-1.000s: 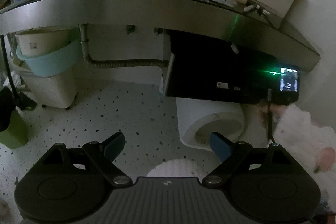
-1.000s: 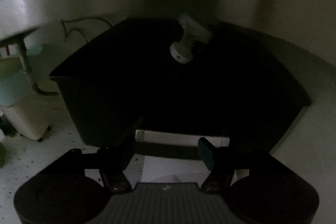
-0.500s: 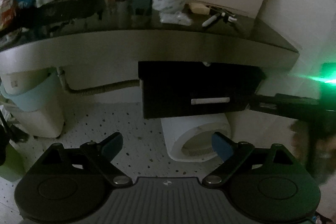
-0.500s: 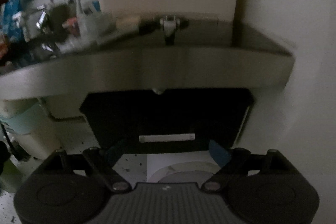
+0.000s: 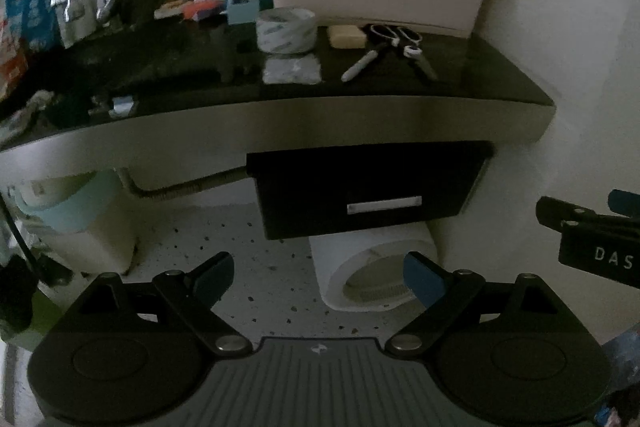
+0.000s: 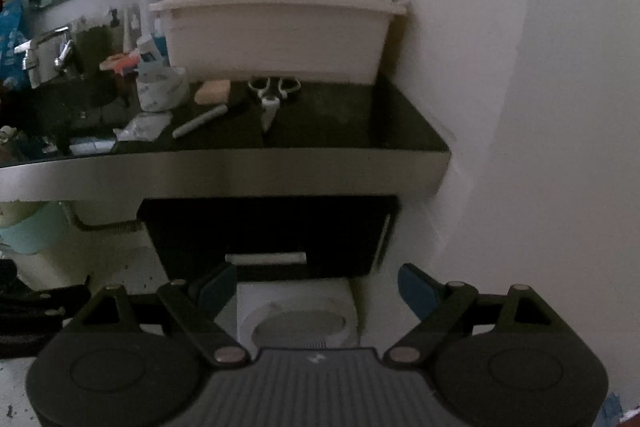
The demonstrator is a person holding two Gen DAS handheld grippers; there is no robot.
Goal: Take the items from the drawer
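Note:
A black drawer (image 5: 368,187) with a pale bar handle (image 5: 384,206) hangs under the dark counter (image 5: 480,75); it also shows in the right wrist view (image 6: 268,235), handle (image 6: 266,258). The drawer looks shut. On the counter lie scissors (image 5: 400,39), a white pen (image 5: 360,65), a tape roll (image 5: 286,29), a beige block (image 5: 346,37) and a small packet (image 5: 292,71). My left gripper (image 5: 318,277) is open and empty, back from the drawer. My right gripper (image 6: 316,287) is open and empty in front of the drawer; part of it shows in the left wrist view (image 5: 592,231).
A large beige lidded bin (image 6: 276,19) stands at the counter's back right. A white round appliance (image 5: 376,275) sits on the speckled floor under the drawer. A pipe (image 5: 180,187) and a teal basin (image 5: 68,211) are at the left. A white wall (image 6: 540,107) closes the right side.
Both grippers have risen and drawn back from the drawer, so the counter top with its items has come into view. Both stay open and empty.

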